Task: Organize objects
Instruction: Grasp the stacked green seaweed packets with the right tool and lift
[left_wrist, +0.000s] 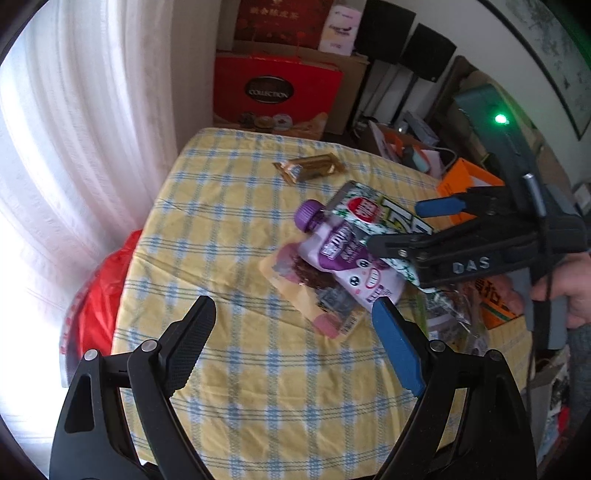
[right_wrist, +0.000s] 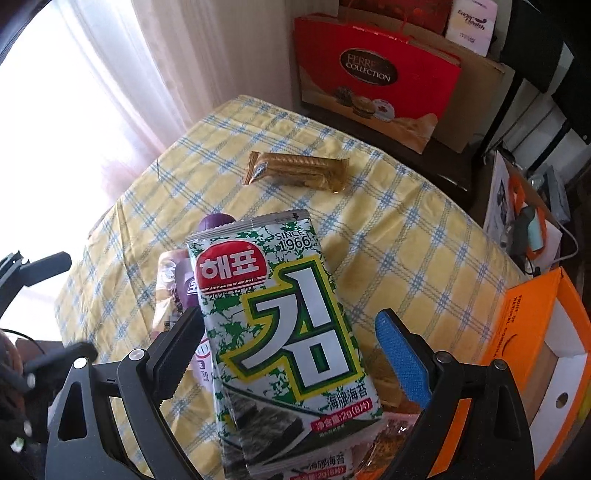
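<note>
A green-and-white seaweed packet (right_wrist: 288, 321) lies on top of a purple-capped drink pouch (left_wrist: 343, 258), which rests on a flat pink snack packet (left_wrist: 306, 291). My right gripper (right_wrist: 291, 326) is open and straddles the seaweed packet; the blue pad (right_wrist: 402, 354) stands clear of it. In the left wrist view the right gripper (left_wrist: 393, 226) comes in from the right over that pile, held by a hand. My left gripper (left_wrist: 295, 325) is open over the checked cloth just in front of the pile, with nothing between its fingers. A gold wafer bar (right_wrist: 295, 171) lies alone farther back.
The table wears a yellow-and-blue checked cloth (left_wrist: 240, 387). An orange box (right_wrist: 535, 332) sits at its right edge, with more snack packets (right_wrist: 388, 435) near the front. A red gift bag (right_wrist: 376, 74) stands behind, a red plastic bag (left_wrist: 99, 295) and a curtain at the left.
</note>
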